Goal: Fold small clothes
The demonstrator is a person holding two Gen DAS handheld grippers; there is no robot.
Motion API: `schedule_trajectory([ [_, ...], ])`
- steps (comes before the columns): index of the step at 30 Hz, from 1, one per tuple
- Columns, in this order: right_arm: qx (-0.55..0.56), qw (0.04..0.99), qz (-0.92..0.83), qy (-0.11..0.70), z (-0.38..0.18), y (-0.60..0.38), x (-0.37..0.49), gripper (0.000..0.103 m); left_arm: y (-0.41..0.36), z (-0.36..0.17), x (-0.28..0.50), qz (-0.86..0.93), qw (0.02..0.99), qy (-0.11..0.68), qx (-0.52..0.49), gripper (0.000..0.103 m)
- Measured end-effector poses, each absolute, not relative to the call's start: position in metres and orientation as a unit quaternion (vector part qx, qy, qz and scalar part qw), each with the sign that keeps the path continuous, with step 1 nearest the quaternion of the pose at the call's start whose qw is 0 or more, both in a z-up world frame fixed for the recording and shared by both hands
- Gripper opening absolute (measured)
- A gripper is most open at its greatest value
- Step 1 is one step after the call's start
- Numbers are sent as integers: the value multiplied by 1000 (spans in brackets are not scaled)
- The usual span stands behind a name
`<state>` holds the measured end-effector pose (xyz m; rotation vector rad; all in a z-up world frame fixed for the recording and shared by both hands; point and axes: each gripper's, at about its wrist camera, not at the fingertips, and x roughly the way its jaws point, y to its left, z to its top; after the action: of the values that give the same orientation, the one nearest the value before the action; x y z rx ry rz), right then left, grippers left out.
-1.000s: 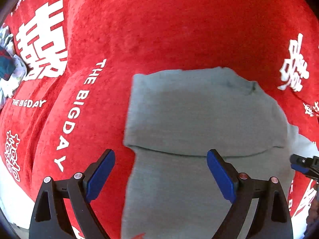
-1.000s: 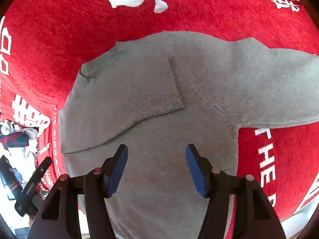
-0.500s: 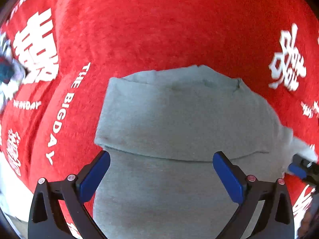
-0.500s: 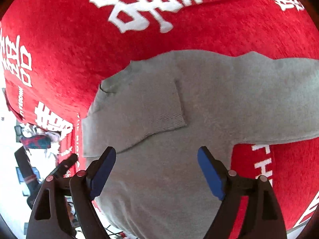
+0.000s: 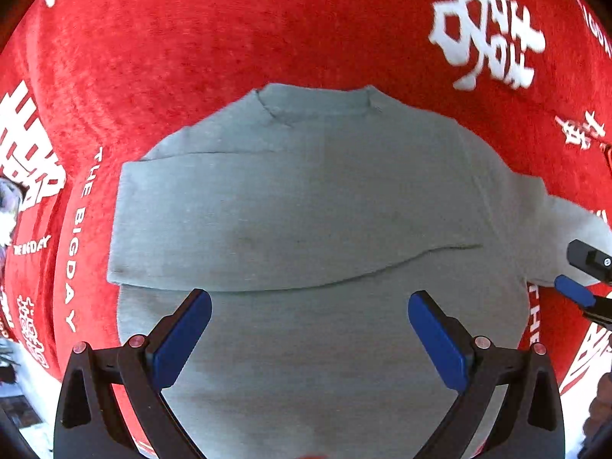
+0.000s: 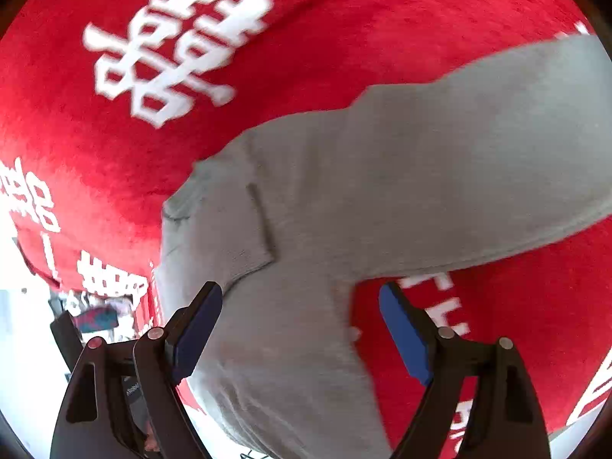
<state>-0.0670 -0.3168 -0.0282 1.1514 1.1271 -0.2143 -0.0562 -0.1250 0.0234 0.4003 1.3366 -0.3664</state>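
Grey sweater (image 5: 306, 210), neckline left view, sleeve (image 6: 478, 153) right

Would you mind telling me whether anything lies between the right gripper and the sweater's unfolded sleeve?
Nothing visible does: the right gripper is open above the grey sweater, and the unfolded sleeve lies bare on the red cloth.

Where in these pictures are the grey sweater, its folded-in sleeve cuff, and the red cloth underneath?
grey sweater (image 5: 313, 210): left wrist view, middle of the body.
sleeve cuff (image 6: 248, 252): right wrist view, ribbed end.
red cloth (image 5: 229, 38): left wrist view, bare patch above the collar.
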Motion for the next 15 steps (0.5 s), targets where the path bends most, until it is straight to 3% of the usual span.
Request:
schedule_trajectory([
  [9, 558, 664, -174, 466, -45, -369, -129, 87, -165, -11, -70, -194, 706, 644, 220, 103],
  [15, 597, 645, -260, 400, -49, -421, -188, 87, -196, -18, -76, -205, 702, 643, 227, 103],
])
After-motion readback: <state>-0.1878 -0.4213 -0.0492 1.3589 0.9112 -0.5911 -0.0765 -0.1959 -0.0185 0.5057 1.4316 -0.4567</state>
